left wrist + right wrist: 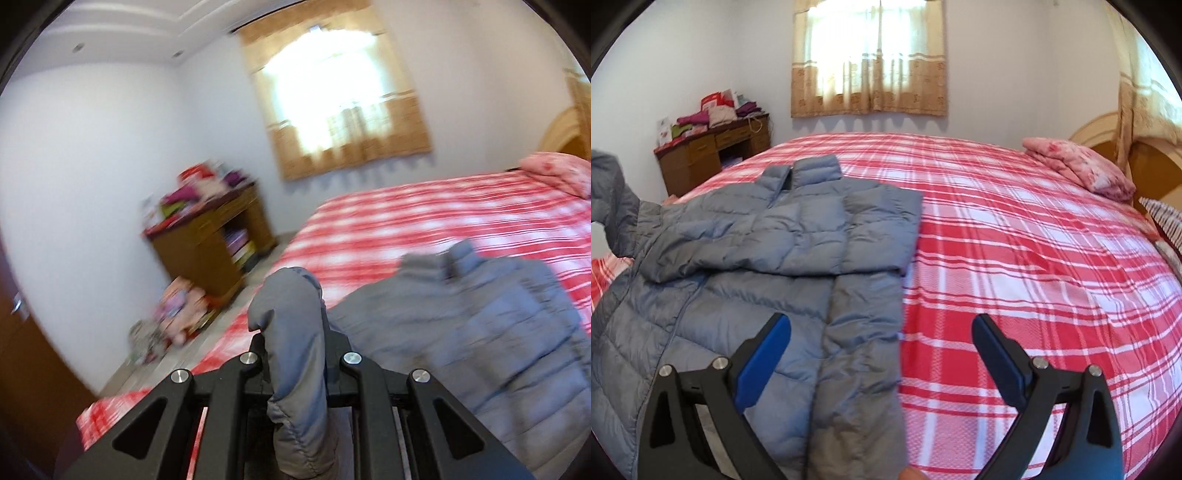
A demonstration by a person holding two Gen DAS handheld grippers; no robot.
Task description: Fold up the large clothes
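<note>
Bed under a red-and-white plaid cover is filling a white-walled room, with a curtained window, a wooden desk stacked with folded cloth and a pink pillow lying by the headboard. Grey puffer jacket is lying on the near left part of the cover, one sleeve rising clenched in the left gripper, whose pads are hiding under the fabric. The left view is smearing with blur; only the right view is showing the right gripper gaping, grasping nothing, above jacket hem and cover.
</note>
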